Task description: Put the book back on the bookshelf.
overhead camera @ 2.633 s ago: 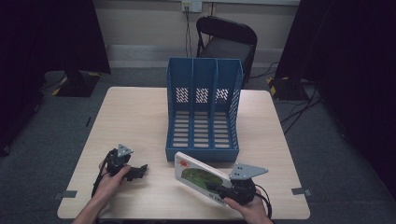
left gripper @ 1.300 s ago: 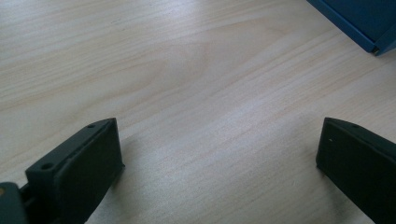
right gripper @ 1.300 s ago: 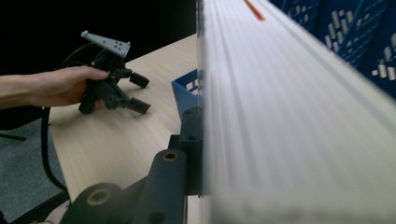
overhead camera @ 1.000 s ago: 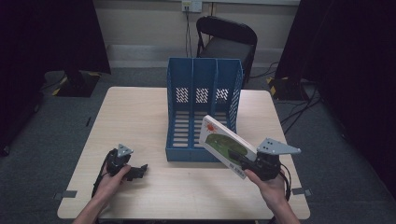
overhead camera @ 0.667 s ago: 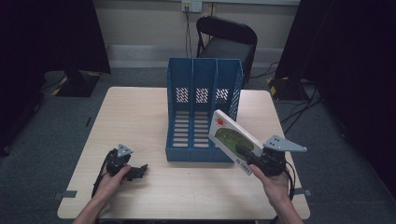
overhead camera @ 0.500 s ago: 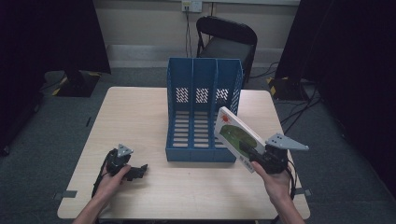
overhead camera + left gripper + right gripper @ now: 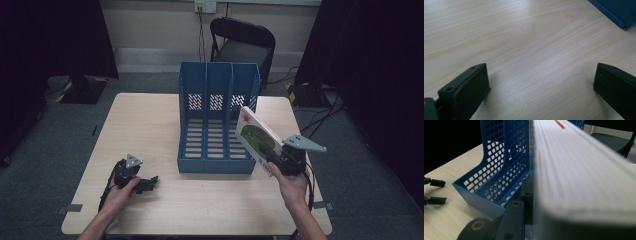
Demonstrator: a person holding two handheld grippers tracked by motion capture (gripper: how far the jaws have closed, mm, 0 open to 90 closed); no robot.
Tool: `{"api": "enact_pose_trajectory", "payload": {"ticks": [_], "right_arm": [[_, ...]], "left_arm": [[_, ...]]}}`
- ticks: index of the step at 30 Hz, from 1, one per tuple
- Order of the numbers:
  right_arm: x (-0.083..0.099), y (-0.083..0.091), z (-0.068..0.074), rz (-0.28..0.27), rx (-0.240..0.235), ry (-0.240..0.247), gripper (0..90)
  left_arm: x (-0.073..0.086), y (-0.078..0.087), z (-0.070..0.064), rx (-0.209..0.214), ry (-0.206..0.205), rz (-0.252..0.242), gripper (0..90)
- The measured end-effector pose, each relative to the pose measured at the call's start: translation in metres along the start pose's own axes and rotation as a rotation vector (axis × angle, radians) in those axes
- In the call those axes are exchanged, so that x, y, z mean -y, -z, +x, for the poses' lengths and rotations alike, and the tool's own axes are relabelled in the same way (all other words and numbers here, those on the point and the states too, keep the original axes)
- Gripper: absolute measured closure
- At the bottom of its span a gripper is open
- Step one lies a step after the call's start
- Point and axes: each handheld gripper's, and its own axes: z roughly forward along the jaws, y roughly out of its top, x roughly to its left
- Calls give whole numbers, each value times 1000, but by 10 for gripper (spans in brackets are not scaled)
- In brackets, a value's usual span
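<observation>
A blue three-slot file holder (image 7: pixel 217 117) stands in the middle of the wooden table (image 7: pixel 150 120). My right gripper (image 7: pixel 280 162) is shut on a white book with a green cover picture (image 7: pixel 257 137), held tilted in the air just right of the holder's front right corner. In the right gripper view the book's page edge (image 7: pixel 579 170) runs close along the holder's perforated wall (image 7: pixel 504 162). My left gripper (image 7: pixel 147 182) rests on the table at the front left, open, with bare wood between its jaws (image 7: pixel 541 82).
A black chair (image 7: pixel 245 42) stands behind the table. Cables (image 7: pixel 310 125) trail on the grey floor at the right. The holder's blue corner (image 7: pixel 619 15) shows at the top right of the left gripper view.
The right gripper has lifted the book from the front of the table, carried it rightward and up, and turned it more upright beside the holder. The left gripper stays put.
</observation>
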Motion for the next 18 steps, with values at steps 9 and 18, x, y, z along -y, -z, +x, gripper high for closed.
{"api": "enact_pose_trajectory", "payload": {"ticks": [9,18], "right_arm": [[-11,-21,-2,-15,68,-68,765],[-18,-45,3,0,119,-71,765]], "left_arm": [[0,0,0,1,0,0,0],[0,0,0,1,-2,-1,0]]}}
